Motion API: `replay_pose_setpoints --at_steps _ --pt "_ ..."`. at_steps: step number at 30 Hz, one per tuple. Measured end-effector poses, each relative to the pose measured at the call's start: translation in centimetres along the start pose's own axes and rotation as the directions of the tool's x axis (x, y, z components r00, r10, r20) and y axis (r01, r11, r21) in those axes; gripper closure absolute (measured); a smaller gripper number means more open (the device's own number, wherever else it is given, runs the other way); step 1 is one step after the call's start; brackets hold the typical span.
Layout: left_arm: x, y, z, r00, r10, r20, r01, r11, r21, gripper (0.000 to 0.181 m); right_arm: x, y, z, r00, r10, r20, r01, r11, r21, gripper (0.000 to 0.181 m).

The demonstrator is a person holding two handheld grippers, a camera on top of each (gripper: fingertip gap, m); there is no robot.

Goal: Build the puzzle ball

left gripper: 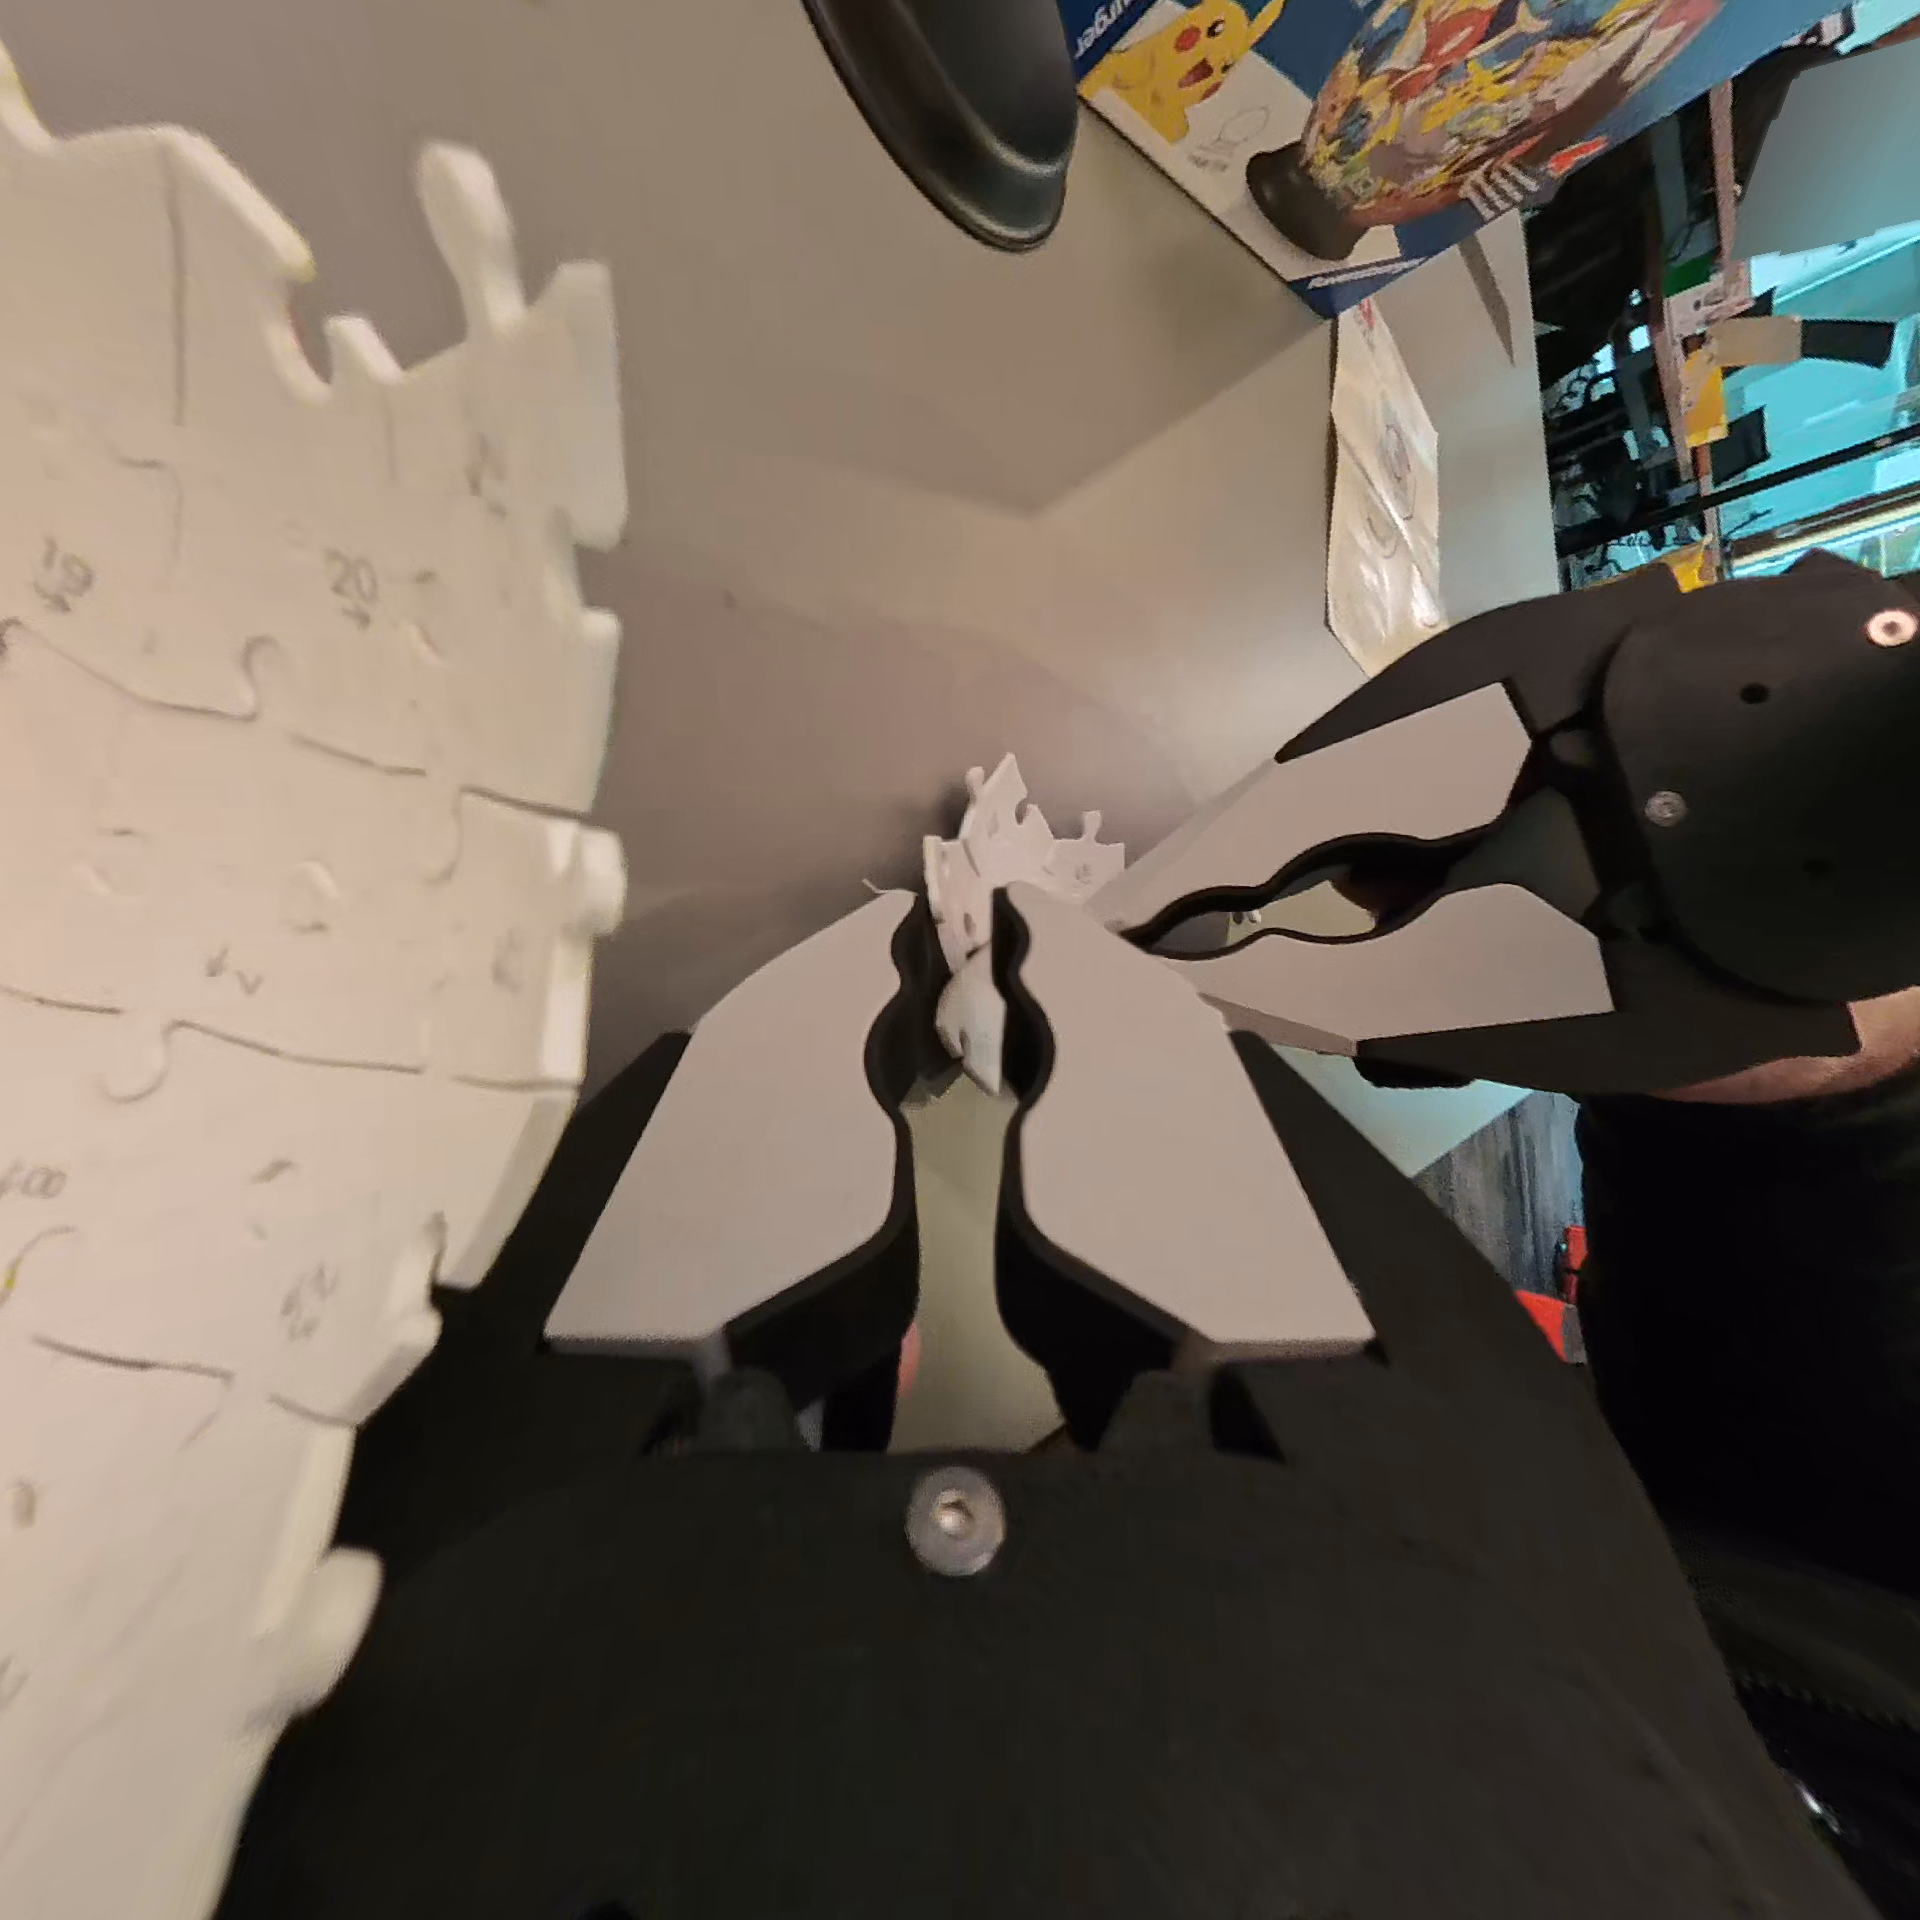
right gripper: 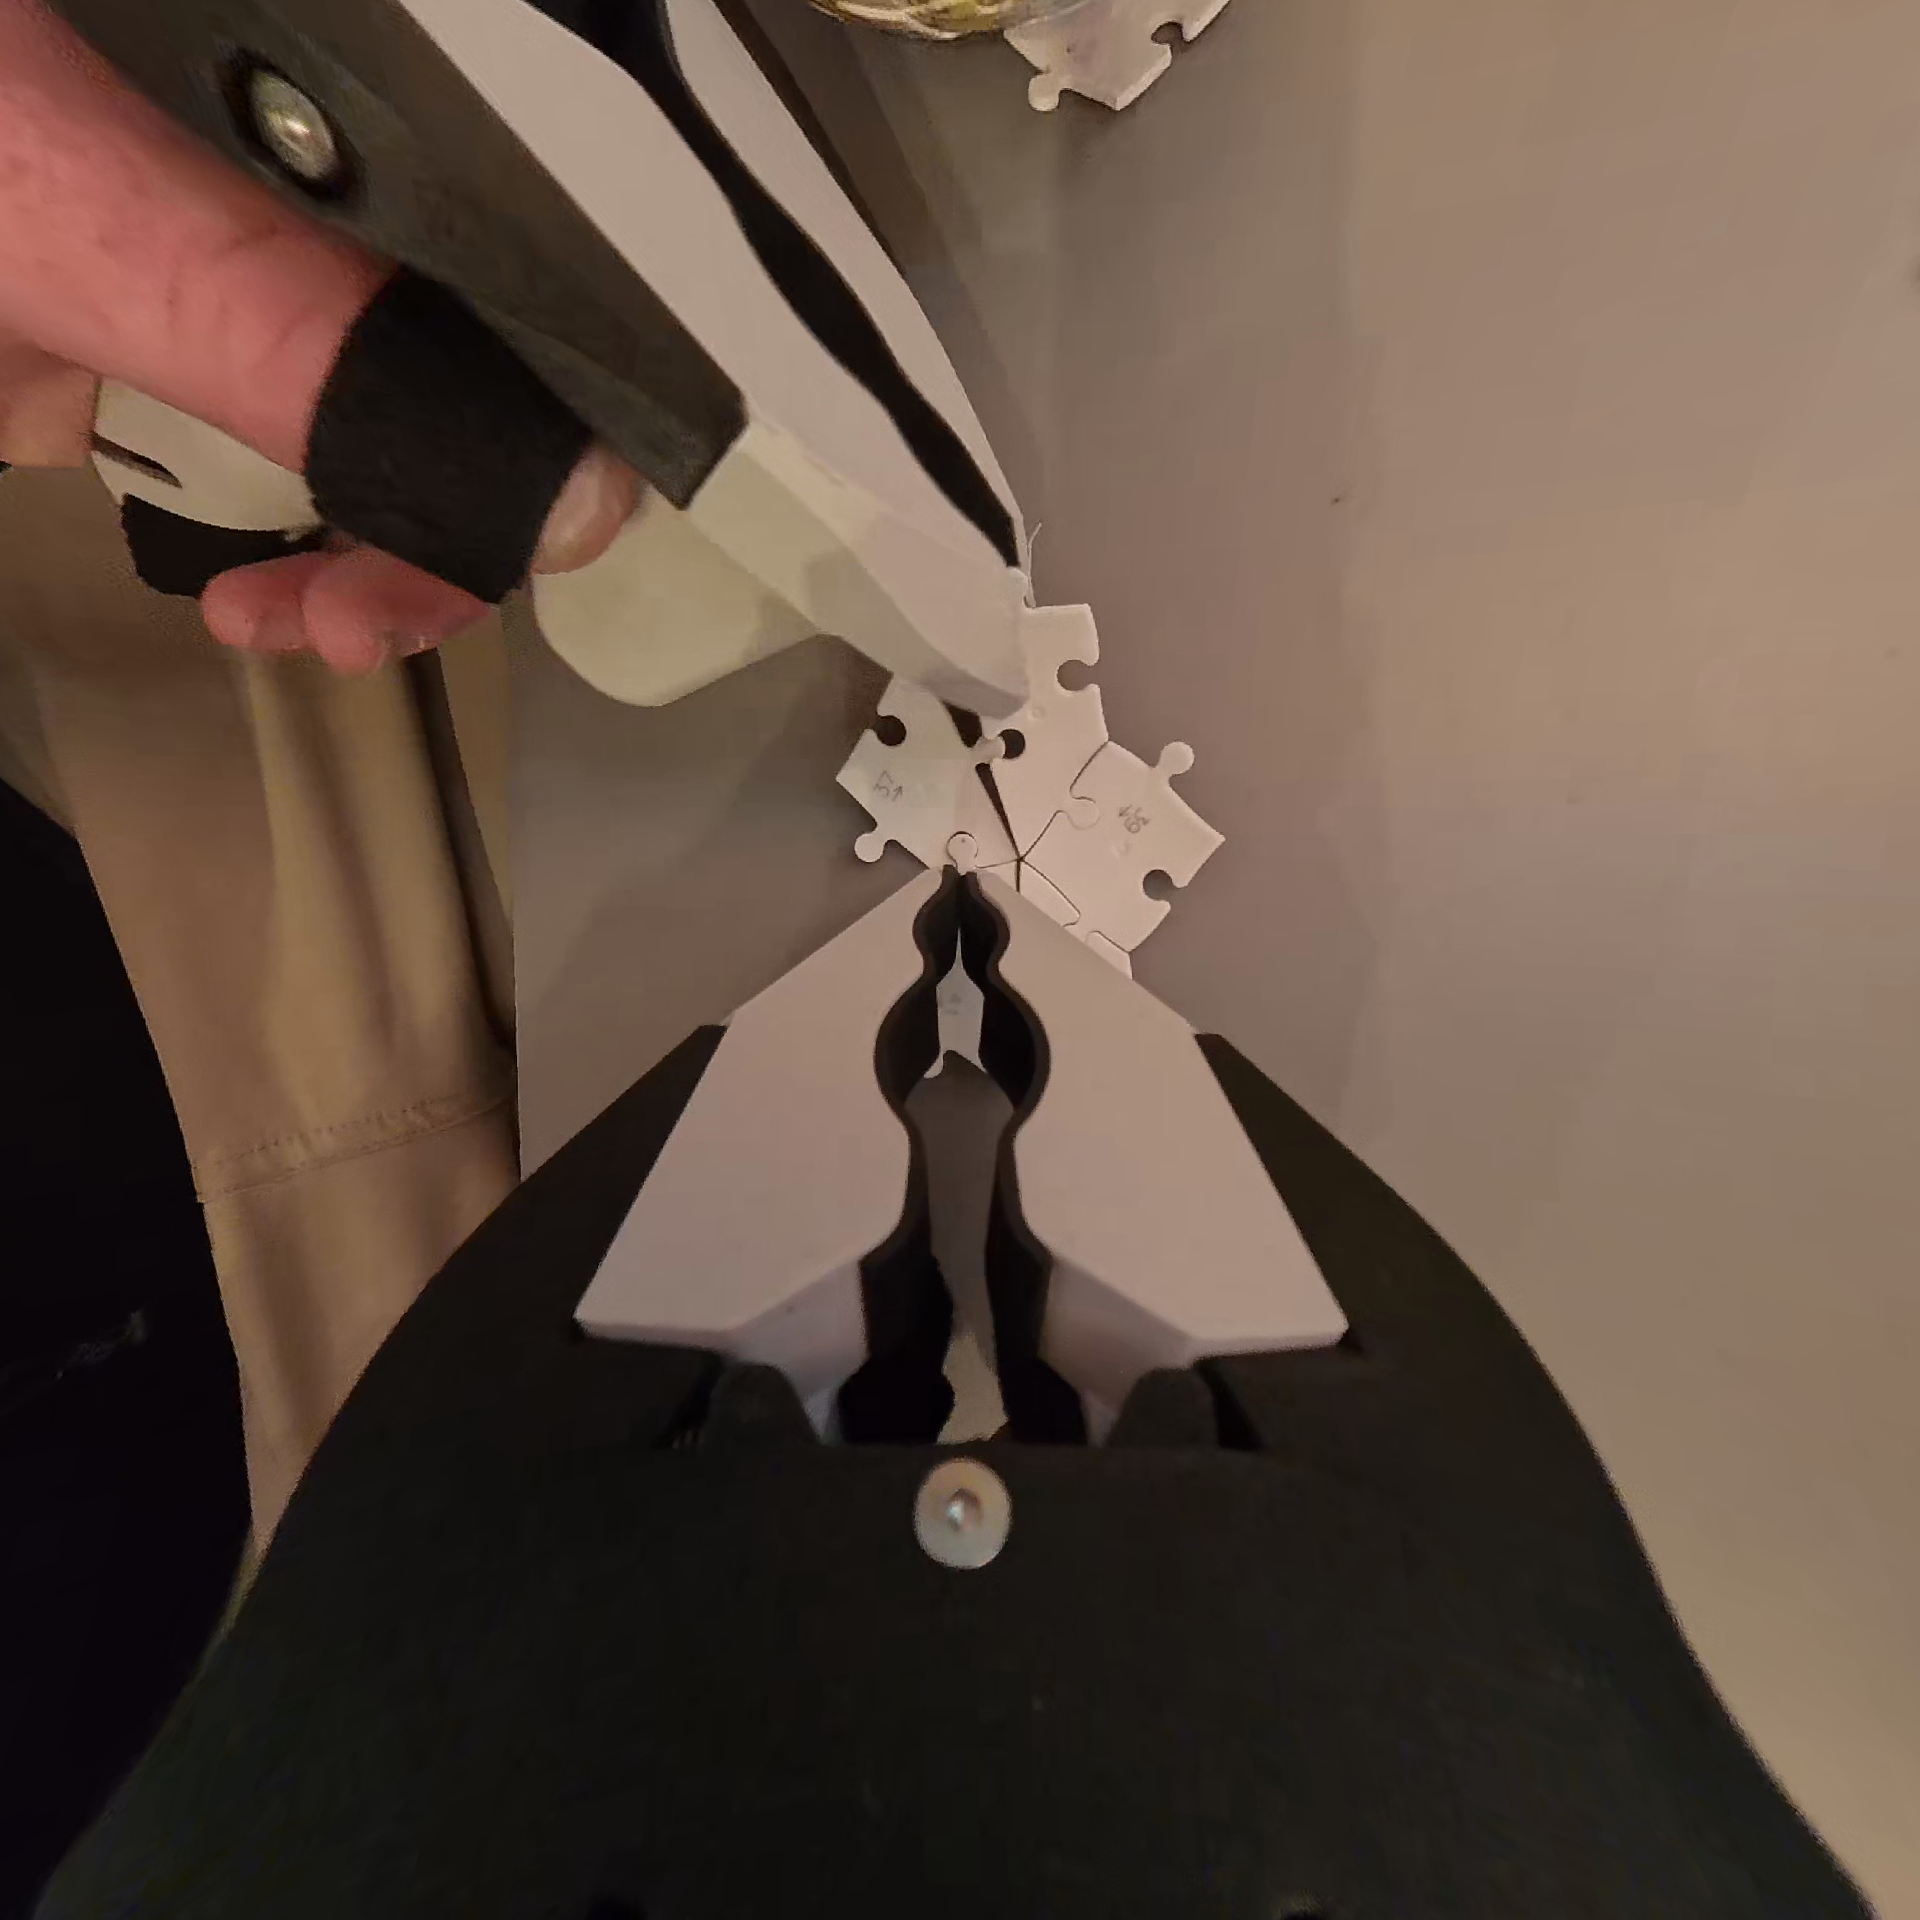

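Observation:
A small cluster of joined white puzzle pieces [left gripper: 997, 842] hangs above the grey table [left gripper: 831, 520], held between both grippers. My left gripper [left gripper: 954, 914] is shut on one side of it. My right gripper [left gripper: 1127, 920] comes in from the right and is shut on a neighbouring piece. In the right wrist view the cluster [right gripper: 1143, 831] fans out ahead of my right gripper [right gripper: 961, 883], which pinches its lower edge. The left gripper [right gripper: 1013, 634] clamps its upper edge. A large, partly built puzzle ball shell [left gripper: 260, 831], white inner side showing, stands close at the left.
A black round stand [left gripper: 956, 125] and the colourful puzzle box [left gripper: 1351, 125] lie at the table's far side, with a paper sheet [left gripper: 1382, 499] beside them. A loose white piece [right gripper: 1112, 52] lies farther off. A person's hand [right gripper: 208, 312] holds the left gripper. My left and right fingertips are right by each other.

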State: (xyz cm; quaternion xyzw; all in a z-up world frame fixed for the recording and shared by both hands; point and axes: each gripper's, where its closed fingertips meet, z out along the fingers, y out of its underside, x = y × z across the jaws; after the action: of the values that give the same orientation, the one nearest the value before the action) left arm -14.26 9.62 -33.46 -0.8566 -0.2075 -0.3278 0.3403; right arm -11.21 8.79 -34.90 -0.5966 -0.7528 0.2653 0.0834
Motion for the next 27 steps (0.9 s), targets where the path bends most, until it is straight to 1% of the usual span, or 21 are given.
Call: replay_pose_setpoints --at_steps 2,8,16,21,22,24,27 --pt "-0.3 -0.1 0.0 1.0 -0.005 0.011 0.005 1.0 0.005 0.179 0.0 0.0 0.0 1.0 0.007 0.007 -0.007 1.0 0.009 0.181" --pt "-0.3 0.3 -0.2 0.999 0.025 0.027 -0.025 1.0 0.003 0.179 0.0 0.0 0.0 1.0 0.02 0.01 -0.02 0.999 0.026 0.181" --pt "-0.6 1.0 -0.5 0.997 0.045 0.06 -0.043 0.999 -0.028 0.179 0.0 -0.1 0.1 1.0 0.022 0.009 -0.022 0.999 0.035 0.181" --pt "-0.6 1.1 -0.6 0.999 0.005 0.047 -0.004 0.999 -0.036 0.179 0.0 -0.1 0.1 1.0 0.022 0.007 -0.022 0.999 0.047 0.181" --pt "-0.6 1.1 -0.6 0.999 -0.011 0.037 0.013 0.999 -0.042 0.179 0.0 -0.1 0.1 1.0 0.021 0.005 -0.021 0.999 0.048 0.181" --pt "-0.6 1.3 -0.7 0.996 -0.087 0.001 0.087 0.995 -0.041 0.179 0.1 -0.1 0.1 1.0 0.019 -0.001 -0.019 0.999 0.049 0.181" --pt "-0.6 1.4 -0.8 0.995 -0.101 0.005 0.101 0.994 -0.045 0.179 0.1 -0.1 0.1 1.0 0.02 -0.001 -0.02 0.998 0.052 0.181"
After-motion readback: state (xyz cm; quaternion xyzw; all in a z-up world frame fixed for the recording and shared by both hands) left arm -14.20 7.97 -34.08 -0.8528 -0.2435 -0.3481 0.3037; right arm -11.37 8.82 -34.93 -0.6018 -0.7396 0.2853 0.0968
